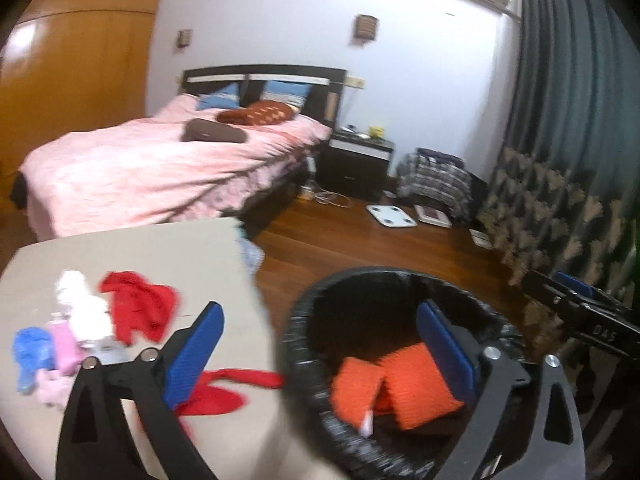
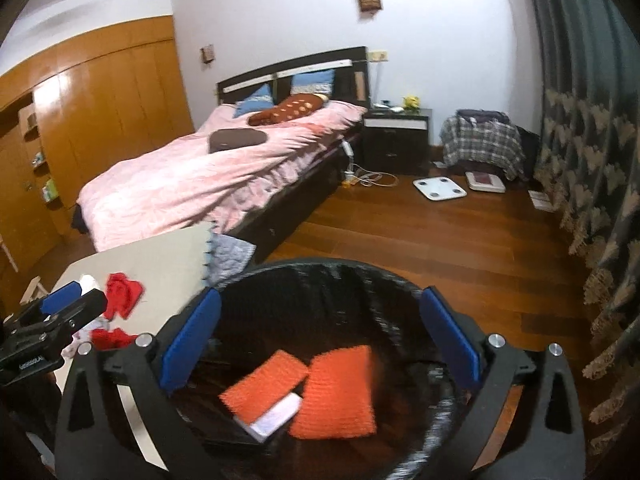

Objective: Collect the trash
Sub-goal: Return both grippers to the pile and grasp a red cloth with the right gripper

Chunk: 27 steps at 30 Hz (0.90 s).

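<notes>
Presently being catalogued, 1 bedroom clear-up in progress. Item 1: black-lined trash bin [image 2: 320, 280], standing on the wood floor just beside the beige table [image 1: 160, 256]; it is holding 2 orange knitted pieces [image 2: 336, 392] and a small white slip [image 2: 276, 416] at its bottom. Item 2: right gripper [image 2: 320, 344], hanging directly over the bin mouth with its blue pads spread wide and nothing between them, so it is gripping nothing. Item 3: left gripper [image 1: 320, 348], likewise released and empty, straddling the bin's near-table rim, 1 finger [image 1: 196, 356] over the tabletop and the other [image 1: 444, 352] over the bin. Item 4: remaining trash, lying on the table to the left of both grippers: crumpled red wrapper [image 1: 136, 308], white wad [image 1: 80, 300], pink piece [image 1: 64, 344], blue piece [image 1: 30, 352], and a red strip [image 1: 240, 380] running roughly left-right along the table edge nearest the bin. Judgement: the left gripper is sitting nearer this pile, the red strip lying almost under its left finger; the next pick probably calls for swinging left and closing across the strip's narrow width.
</notes>
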Tool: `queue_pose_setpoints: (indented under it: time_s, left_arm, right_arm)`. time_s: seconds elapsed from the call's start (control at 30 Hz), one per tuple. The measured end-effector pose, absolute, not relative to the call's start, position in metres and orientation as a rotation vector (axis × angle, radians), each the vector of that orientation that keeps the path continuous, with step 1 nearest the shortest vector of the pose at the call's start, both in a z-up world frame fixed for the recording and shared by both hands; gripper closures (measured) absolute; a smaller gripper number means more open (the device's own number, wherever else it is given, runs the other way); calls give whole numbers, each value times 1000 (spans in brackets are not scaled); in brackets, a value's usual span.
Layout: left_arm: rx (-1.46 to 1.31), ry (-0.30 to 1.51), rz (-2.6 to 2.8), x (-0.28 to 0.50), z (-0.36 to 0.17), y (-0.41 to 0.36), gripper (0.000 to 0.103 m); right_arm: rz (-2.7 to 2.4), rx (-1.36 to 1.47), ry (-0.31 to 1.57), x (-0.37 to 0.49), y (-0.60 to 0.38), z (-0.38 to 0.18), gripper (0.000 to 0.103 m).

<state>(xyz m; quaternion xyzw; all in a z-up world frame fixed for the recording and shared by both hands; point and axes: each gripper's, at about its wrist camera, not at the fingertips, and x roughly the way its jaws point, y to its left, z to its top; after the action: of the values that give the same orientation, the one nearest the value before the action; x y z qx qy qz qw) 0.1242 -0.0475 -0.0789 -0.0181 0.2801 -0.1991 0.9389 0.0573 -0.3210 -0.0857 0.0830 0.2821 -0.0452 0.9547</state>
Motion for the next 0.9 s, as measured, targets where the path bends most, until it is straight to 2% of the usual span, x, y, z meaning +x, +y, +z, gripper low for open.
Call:
queue_pose_setpoints:
  time_s: [0.43, 0.9]
  left_arm:
    - [-22, 550, -135, 104, -85, 79, 6]
    - [-67, 558, 101, 95, -109, 185, 6]
  right_arm:
    - [158, 115, 587, 81, -199, -78, 5]
    - [369, 58, 684, 116, -79, -114, 5]
